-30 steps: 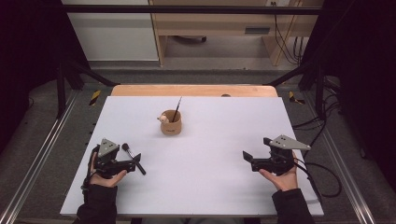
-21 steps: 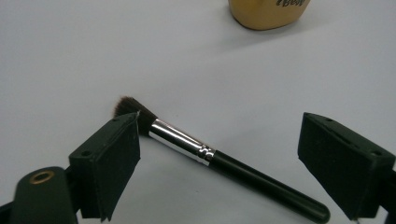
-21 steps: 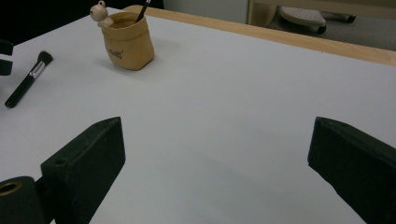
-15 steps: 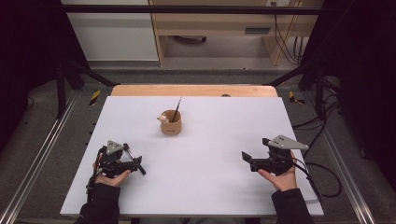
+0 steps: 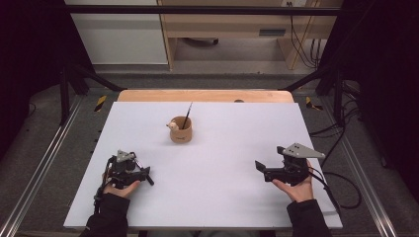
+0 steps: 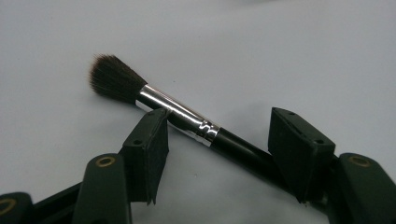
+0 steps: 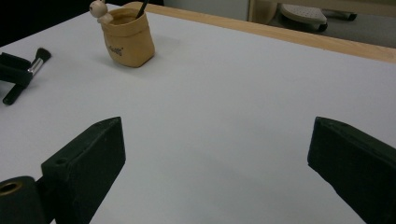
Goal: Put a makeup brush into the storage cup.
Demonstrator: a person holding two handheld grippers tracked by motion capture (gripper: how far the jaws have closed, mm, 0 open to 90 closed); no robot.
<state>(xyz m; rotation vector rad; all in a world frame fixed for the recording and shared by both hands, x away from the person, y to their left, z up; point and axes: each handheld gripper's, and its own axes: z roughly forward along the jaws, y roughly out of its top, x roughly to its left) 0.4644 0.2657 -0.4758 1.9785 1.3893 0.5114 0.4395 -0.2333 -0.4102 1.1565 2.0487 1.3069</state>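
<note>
The left gripper, fingers just closing around the brush without pinching, hasn't lifted it; the right gripper waits spread.

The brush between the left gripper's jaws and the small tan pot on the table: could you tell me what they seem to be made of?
Brush: dark, soft-looking bristles, a shiny, mirror-like ferrule, likely metal, and a glossy black handle, plastic or lacquered wood. Pot: matte tan with soft folds and a rolled rim, probably fabric or leather-like.

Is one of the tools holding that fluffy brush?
Not yet. The left tool has been closing around the makeup brush at its silver collar; the right tool is empty.
</note>
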